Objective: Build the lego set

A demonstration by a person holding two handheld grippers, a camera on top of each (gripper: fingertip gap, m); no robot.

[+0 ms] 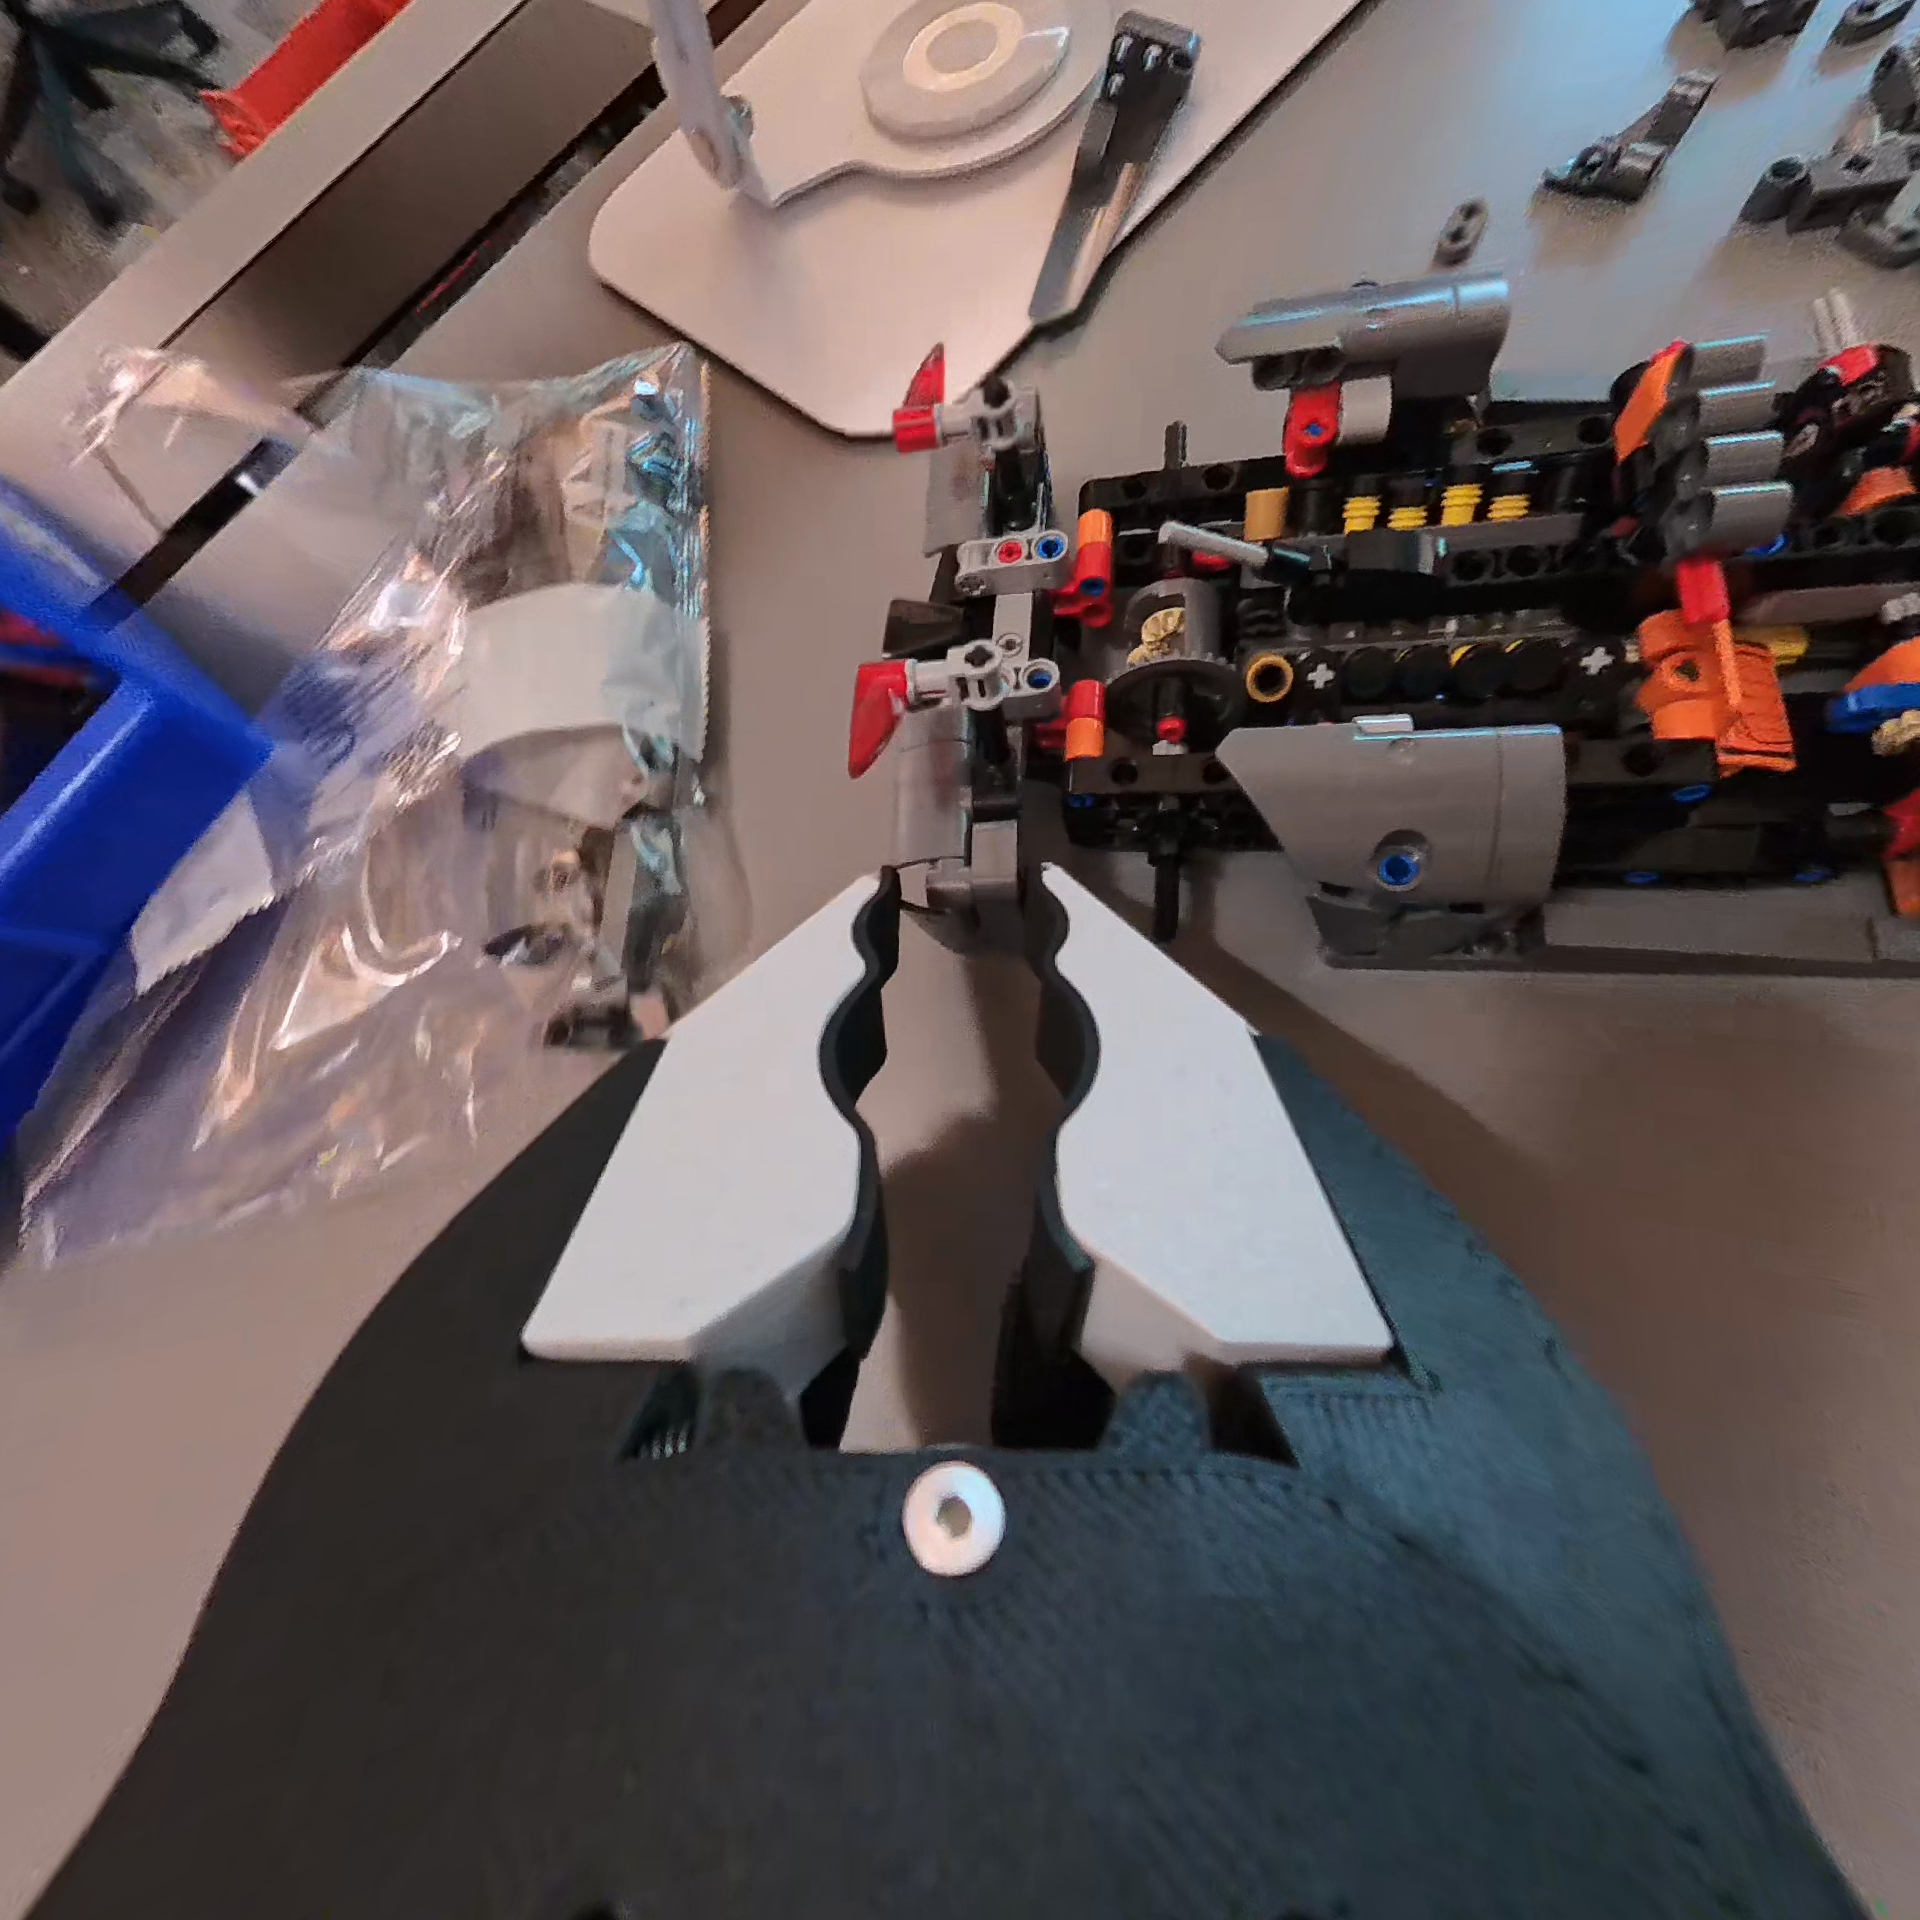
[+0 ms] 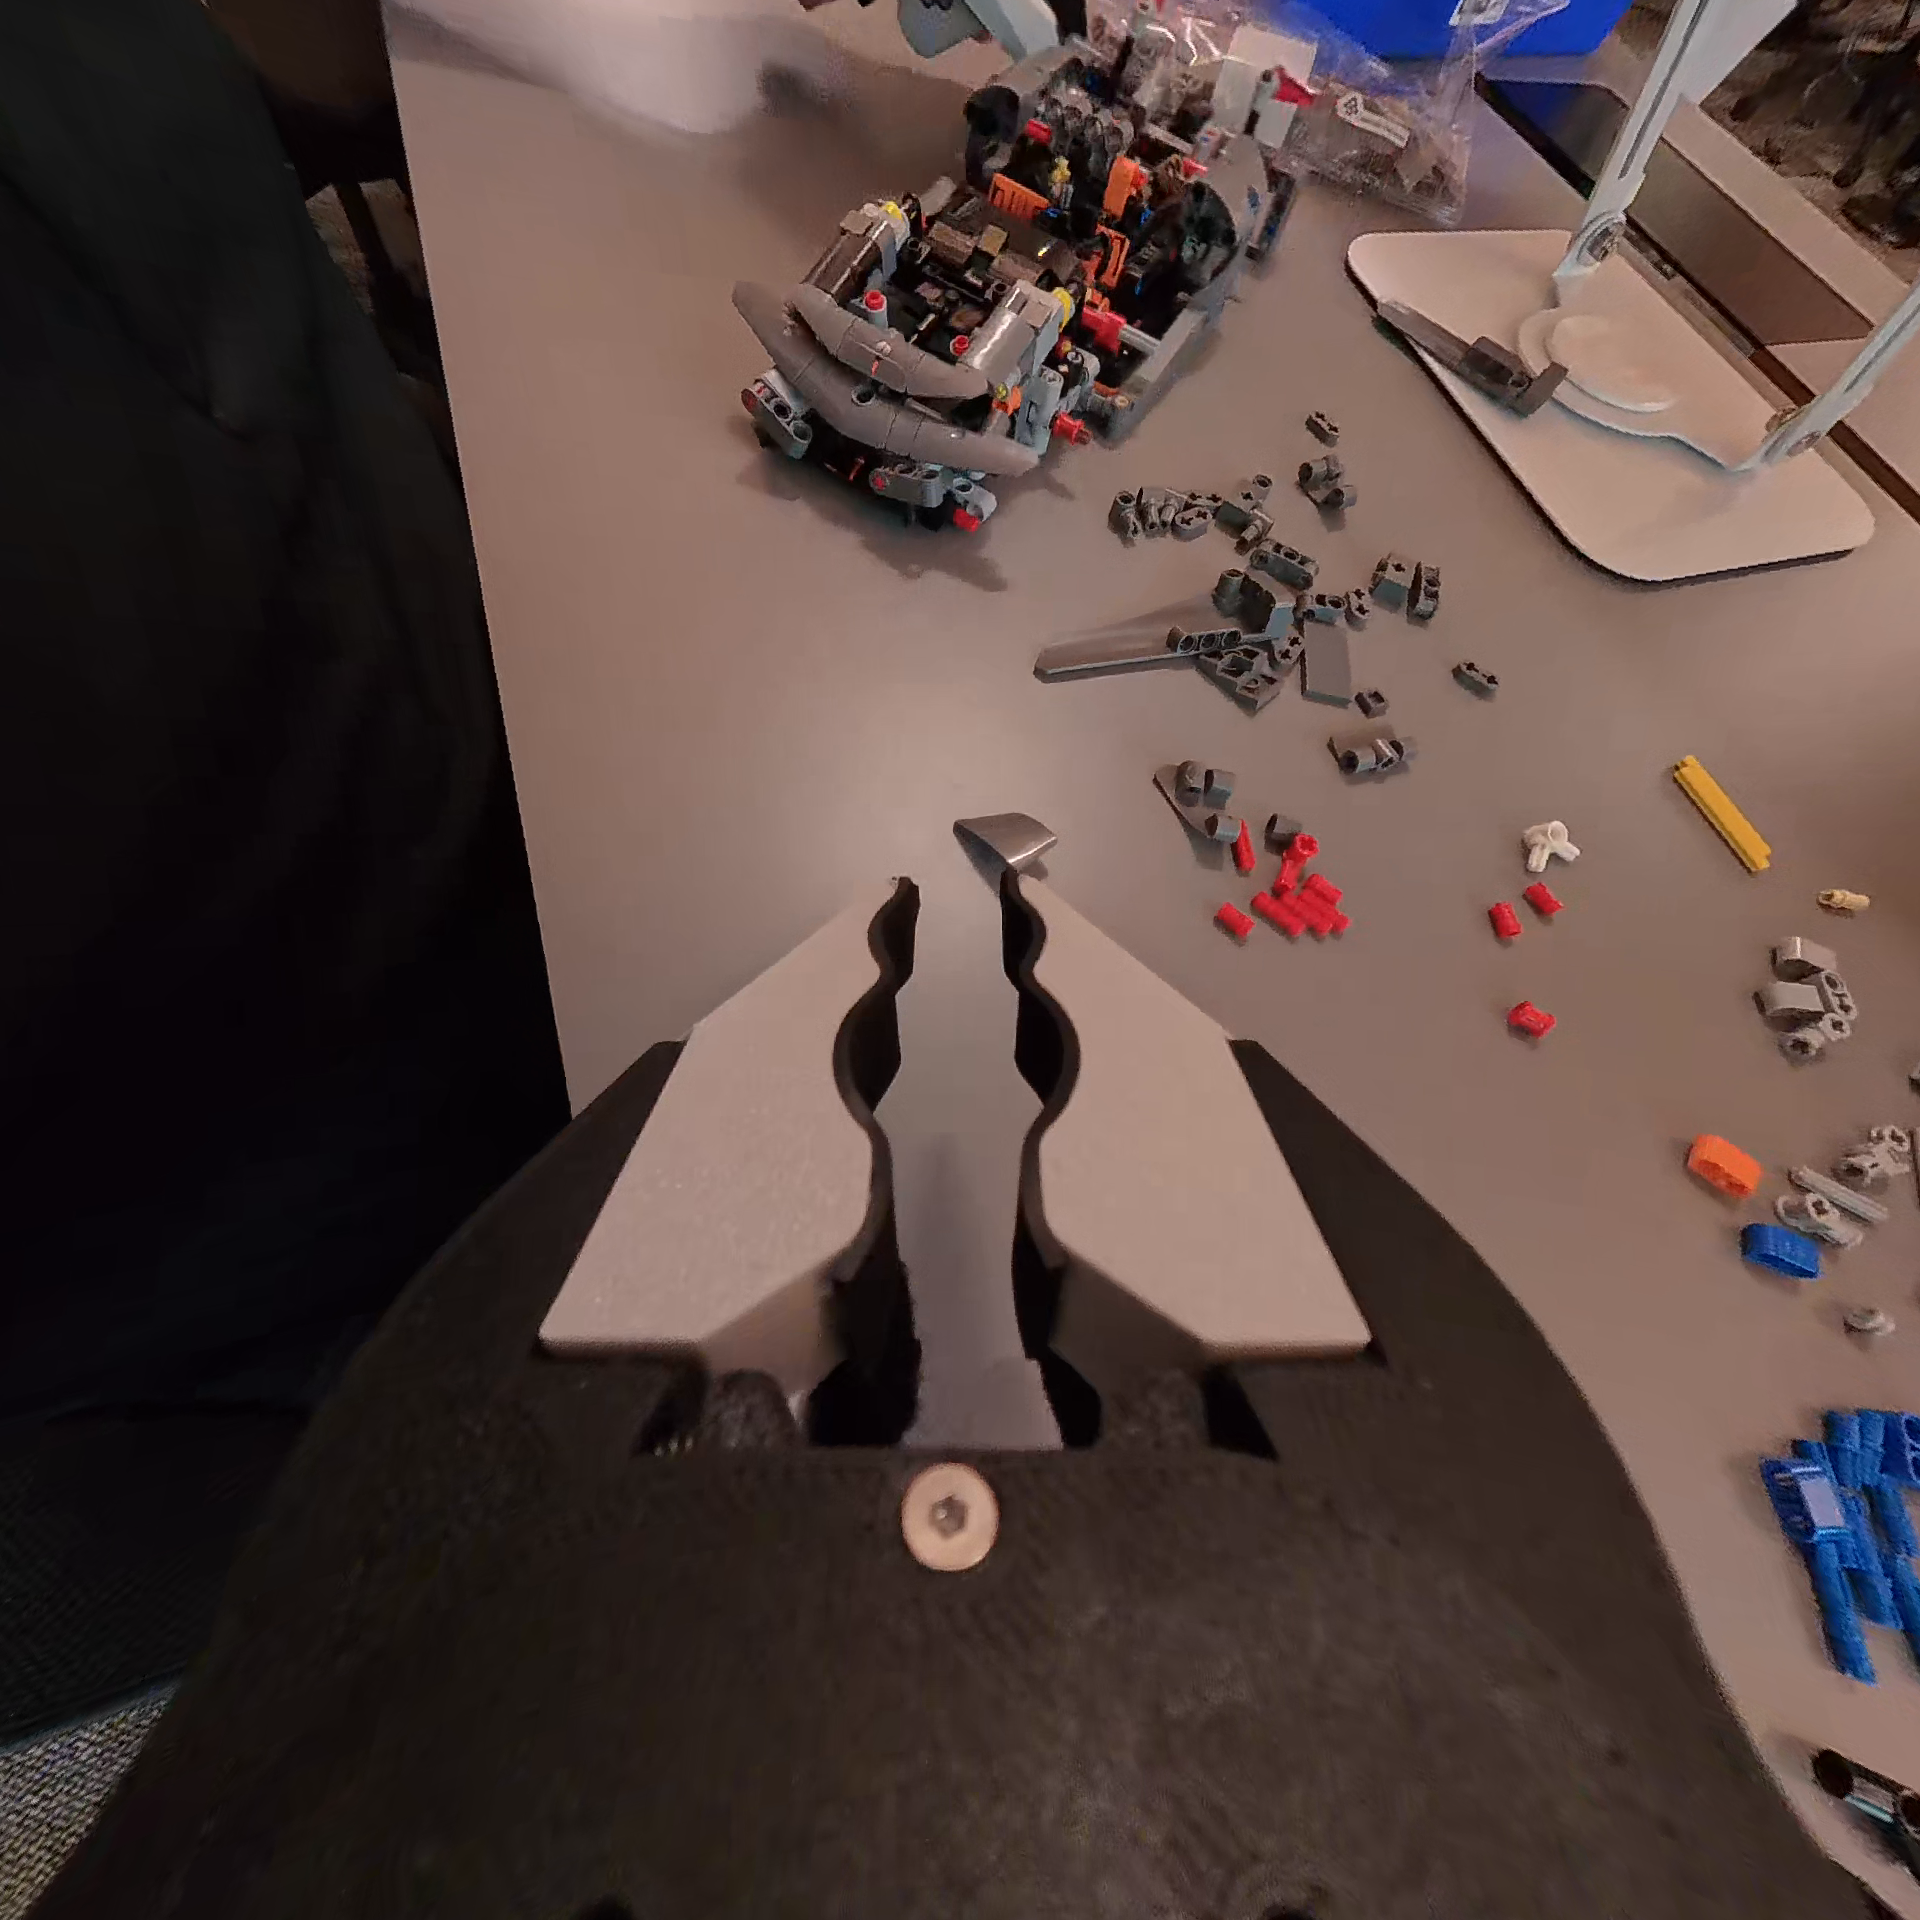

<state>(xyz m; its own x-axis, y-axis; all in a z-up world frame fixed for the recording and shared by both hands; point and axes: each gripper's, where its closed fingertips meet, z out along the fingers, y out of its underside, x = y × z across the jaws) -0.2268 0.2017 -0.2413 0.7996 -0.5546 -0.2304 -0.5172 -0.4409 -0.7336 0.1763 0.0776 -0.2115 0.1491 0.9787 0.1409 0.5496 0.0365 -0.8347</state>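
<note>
Brick car model point(image 1: 1455, 644), black frame with grey panels and red, orange, yellow bits, lies on the grey worktop point(image 1: 1558, 1195). Left claw point(image 1: 961, 894) grips the grey end piece point(image 1: 977, 883) at the model's rear, both pads against it. Right claw point(image 2: 956, 888) is slightly open, holding nothing; a small grey panel point(image 2: 1003, 836) lies at its right fingertip. Bare worktop ahead of the right claw, edge to its left. Only the left view shows the plastic bag point(image 1: 436, 748) close; only the right shows the loose red pins point(image 2: 1294, 904).

Brick-built car point(image 1: 1455, 644) (unfinished) on table
</note>
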